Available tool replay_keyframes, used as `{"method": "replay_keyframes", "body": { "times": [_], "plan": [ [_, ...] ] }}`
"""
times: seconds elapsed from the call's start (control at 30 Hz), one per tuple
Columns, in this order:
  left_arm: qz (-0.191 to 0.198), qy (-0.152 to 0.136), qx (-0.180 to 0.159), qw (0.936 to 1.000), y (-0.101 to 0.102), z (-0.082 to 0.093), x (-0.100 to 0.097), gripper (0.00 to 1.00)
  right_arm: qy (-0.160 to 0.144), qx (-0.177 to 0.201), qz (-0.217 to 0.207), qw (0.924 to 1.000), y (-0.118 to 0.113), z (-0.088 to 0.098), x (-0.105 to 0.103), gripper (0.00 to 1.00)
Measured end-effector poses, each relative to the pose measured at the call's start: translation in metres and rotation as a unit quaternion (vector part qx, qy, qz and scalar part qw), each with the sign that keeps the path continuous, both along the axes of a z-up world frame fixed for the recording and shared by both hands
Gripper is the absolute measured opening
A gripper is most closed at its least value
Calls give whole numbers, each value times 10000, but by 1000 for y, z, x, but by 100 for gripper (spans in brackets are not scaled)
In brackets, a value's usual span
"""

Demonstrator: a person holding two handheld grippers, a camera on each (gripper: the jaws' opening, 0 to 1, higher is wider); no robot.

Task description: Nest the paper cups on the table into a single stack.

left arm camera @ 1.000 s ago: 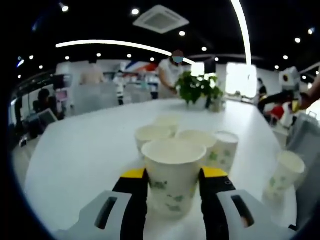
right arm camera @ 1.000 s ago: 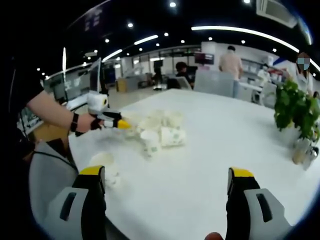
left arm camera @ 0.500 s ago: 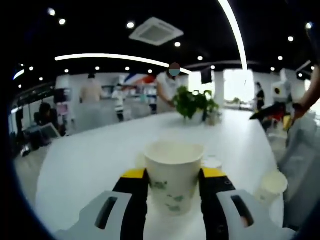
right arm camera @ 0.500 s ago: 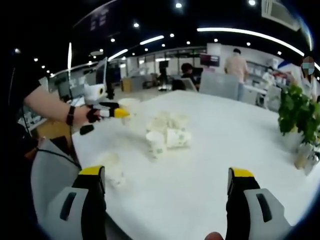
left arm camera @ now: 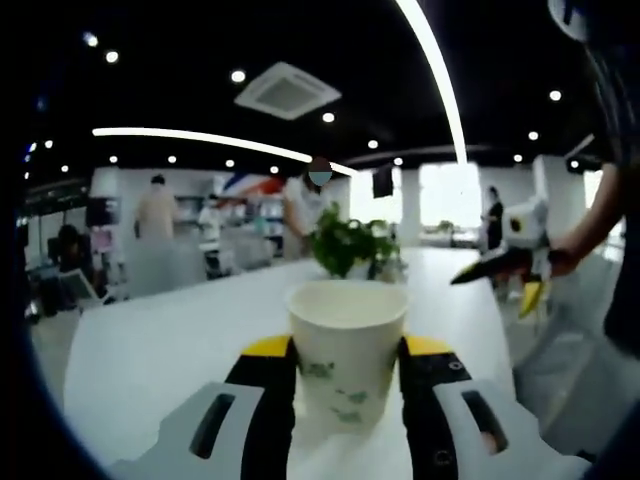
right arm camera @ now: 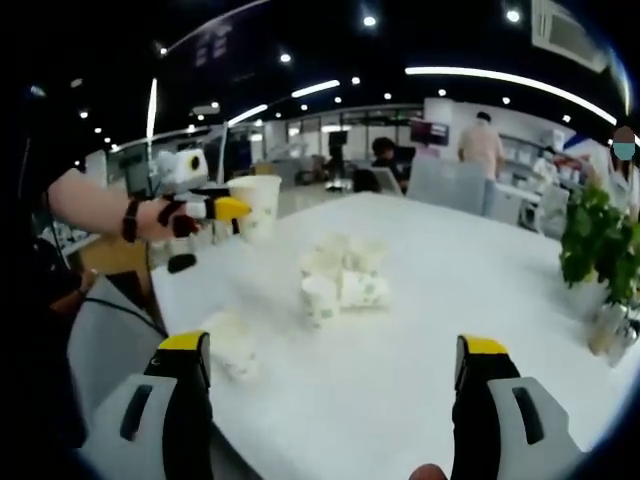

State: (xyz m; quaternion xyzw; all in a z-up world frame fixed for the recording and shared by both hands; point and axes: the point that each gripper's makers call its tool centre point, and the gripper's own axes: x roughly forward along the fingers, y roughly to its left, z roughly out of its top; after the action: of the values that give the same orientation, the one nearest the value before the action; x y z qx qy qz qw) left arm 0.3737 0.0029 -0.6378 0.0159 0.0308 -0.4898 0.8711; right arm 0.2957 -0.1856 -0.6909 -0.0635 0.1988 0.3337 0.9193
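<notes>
A white paper cup with green leaf print (left arm camera: 346, 318) stands upright between the yellow-tipped jaws of my left gripper (left arm camera: 347, 352), which is shut on it. In the right gripper view the same cup (right arm camera: 254, 203) is held well above the table by the left gripper (right arm camera: 222, 208) at the left. A cluster of several paper cups (right arm camera: 343, 279) sits on the white table (right arm camera: 470, 290). One more cup (right arm camera: 231, 346) stands alone near the table's edge. My right gripper (right arm camera: 332, 392) hovers over the table with its jaws wide apart and nothing between them; it also shows as the right gripper (left arm camera: 505, 262) in a hand.
A potted green plant (right arm camera: 594, 240) stands at the table's far right, seen as the plant (left arm camera: 344, 244) beyond the held cup. Chairs and a grey seat (right arm camera: 110, 345) edge the table. People stand in the office behind.
My left gripper has lifted its cup up off the table, away from the cluster of cups, which has dropped out of its view. The right gripper has stayed open and nearly still.
</notes>
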Motion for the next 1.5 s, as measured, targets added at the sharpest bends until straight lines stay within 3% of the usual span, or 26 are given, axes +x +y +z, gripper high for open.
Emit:
{"method": "replay_keyframes", "body": {
  "times": [0.2,0.5,0.6,0.73,0.9,1.4,1.5],
  "plan": [
    [2,-77,-134,9999,-6,10,-15,38,-28,26,22,10000,-1,2,-1,100],
    [-164,49,-261,9995,-15,6,-42,37,-52,70,12,10000,-4,3,-6,100],
    [-165,160,-572,9981,-16,11,-50,38,-65,85,0,9999,-6,2,-6,100],
    [-210,149,-507,9984,-21,8,-59,38,-61,144,-21,9999,-6,2,-7,100],
    [-345,285,-457,9980,-32,-2,-73,38,-80,175,-21,9998,-7,3,-7,99],
    [-683,217,-192,9972,-49,-34,-92,38,-18,230,-174,9996,-23,-2,-8,99],
    [-745,374,-294,9961,-50,-43,-93,38,-8,221,-176,9996,-24,-2,-7,99]
  ]
}}
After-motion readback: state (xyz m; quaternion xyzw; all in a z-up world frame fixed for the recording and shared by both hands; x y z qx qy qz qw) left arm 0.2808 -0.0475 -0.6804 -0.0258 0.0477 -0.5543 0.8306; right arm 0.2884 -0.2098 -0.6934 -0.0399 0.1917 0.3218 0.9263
